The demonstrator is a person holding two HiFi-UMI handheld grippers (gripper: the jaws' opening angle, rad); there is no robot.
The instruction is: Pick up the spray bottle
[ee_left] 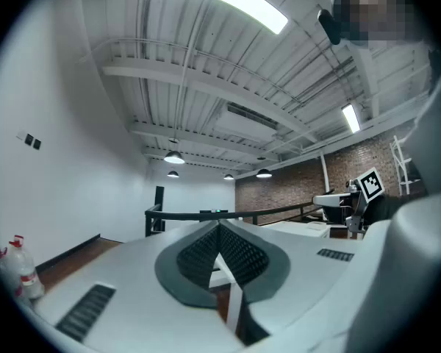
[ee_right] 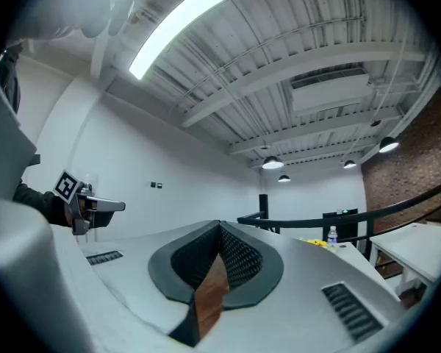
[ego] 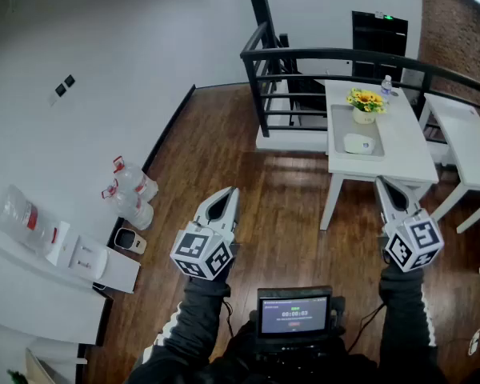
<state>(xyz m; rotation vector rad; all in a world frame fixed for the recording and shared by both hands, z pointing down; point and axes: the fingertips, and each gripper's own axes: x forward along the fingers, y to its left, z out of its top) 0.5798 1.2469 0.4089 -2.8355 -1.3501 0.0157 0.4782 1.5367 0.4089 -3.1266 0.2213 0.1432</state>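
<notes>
1. Wooden floor (ego: 288, 206): spreads beneath the table and in front of it, out to the person's arms.
2. Table (ego: 400, 146): white, set ahead and to the right.
3. Left gripper (ego: 230, 190): held level, well off to the left of the table's near edge. Fingers (ee_left: 239, 256) pressed together, nothing between them.
4. Right gripper (ego: 382, 182): held level, tip just at the table's near edge, so clearly the nearer of the two. Fingers (ee_right: 242, 259) likewise together and empty.
5. Tray (ego: 342, 122): lies on the table's left half, with a white rounded thing (ego: 358, 143) at its near end, too small to identify.
6. Flowers (ego: 366, 102): yellow, in a small pot at the tray's far end, near the table's far edge.
7. Small bottle (ego: 386, 86): stands upright at the table's far edge, just right of the flowers. Clear body, pale cap, no spray head to be made out at this size. Judged the likeliest candidate for the task, though not certain. Lies straight ahead of the right fingers across the table's full depth, long axis vertical. Probably calls for parting those fingers and a level forward reach.
</notes>
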